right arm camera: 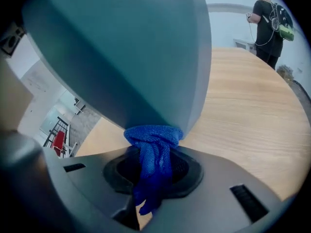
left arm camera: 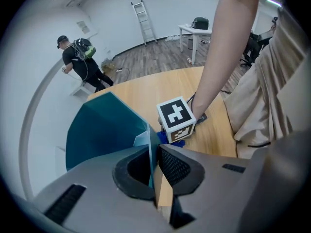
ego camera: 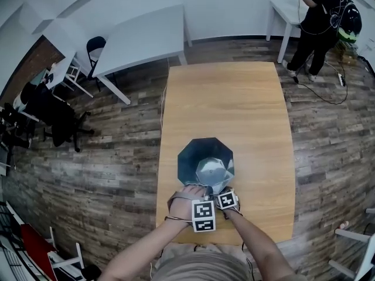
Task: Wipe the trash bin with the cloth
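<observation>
A teal octagonal trash bin (ego camera: pixel 205 161) stands on the wooden table (ego camera: pixel 234 104) near its front edge. My left gripper (left arm camera: pixel 153 166) is shut on the bin's thin near wall (left arm camera: pixel 104 130), one pad inside and one outside. In the head view the left gripper (ego camera: pixel 201 191) sits at the bin's near rim. My right gripper (right arm camera: pixel 155 171) is shut on a bunched blue cloth (right arm camera: pixel 153 147), and the cloth presses against the bin's outer side (right arm camera: pixel 131 52). From the left gripper view the right gripper's marker cube (left arm camera: pixel 176 119) shows beside the bin, with a bit of cloth (left arm camera: pixel 178 142) under it.
A person in black with a backpack (ego camera: pixel 323 16) stands at the far right by a white table (ego camera: pixel 287 10). Another white table (ego camera: pixel 140 40) and dark chairs (ego camera: pixel 53 116) are to the left. A ladder (left arm camera: pixel 143 21) leans on the far wall.
</observation>
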The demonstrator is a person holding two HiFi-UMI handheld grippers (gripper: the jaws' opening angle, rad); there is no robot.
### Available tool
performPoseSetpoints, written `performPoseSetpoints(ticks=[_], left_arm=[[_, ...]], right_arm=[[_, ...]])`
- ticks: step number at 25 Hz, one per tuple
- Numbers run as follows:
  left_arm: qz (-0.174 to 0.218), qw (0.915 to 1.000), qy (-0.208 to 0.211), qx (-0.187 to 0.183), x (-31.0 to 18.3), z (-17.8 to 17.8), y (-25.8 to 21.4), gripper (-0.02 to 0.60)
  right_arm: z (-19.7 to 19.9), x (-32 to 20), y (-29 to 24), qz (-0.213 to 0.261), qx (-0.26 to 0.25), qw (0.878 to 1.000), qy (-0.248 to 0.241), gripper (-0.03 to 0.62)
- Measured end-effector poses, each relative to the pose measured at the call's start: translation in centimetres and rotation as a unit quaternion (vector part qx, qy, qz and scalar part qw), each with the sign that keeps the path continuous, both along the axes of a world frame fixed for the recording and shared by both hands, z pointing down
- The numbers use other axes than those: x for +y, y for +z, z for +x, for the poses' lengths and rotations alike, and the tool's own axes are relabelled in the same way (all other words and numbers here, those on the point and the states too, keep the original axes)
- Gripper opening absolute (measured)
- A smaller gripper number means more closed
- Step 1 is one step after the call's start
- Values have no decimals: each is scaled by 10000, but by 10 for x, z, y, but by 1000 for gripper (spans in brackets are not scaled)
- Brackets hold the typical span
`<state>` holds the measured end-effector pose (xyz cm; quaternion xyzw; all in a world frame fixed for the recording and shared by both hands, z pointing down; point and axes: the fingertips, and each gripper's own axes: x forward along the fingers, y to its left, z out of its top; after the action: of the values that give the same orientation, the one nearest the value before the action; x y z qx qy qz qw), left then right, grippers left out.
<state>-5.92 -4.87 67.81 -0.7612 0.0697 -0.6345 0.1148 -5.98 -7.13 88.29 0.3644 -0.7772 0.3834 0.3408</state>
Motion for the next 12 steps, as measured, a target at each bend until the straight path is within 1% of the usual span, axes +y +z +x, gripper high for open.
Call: performPoseSetpoints(ticks=[2,5,7,9,10,11,12], left_arm=[[-33,10000,-29,8,0,0,1,38],[-49,9999,-91,-26,-4,-2,1,38],[-39,9999,-89,-33,-6,0,1,38],[-98,9999,-25,53,-2,2,1,40],[-141,9998,18,111,0,2,1,65],[-157,9998,70,142,2,0,0,123],[-128,9997,150,137,3,-4,-1,167]], right_arm=[[0,-3,12,-63,10,10000,-29,75],[-3,-1,24,-319,-173,9993,-12,75],[-3,-3,16,-320,-270,9991,-14,75],[1,-3,7,-255,-326,9991,6,75],[3,-1,2,-236,-358,9991,8,75],[5,2,-2,-220,-404,9989,-6,75],[8,6,-9,-195,-469,9987,-24,75]])
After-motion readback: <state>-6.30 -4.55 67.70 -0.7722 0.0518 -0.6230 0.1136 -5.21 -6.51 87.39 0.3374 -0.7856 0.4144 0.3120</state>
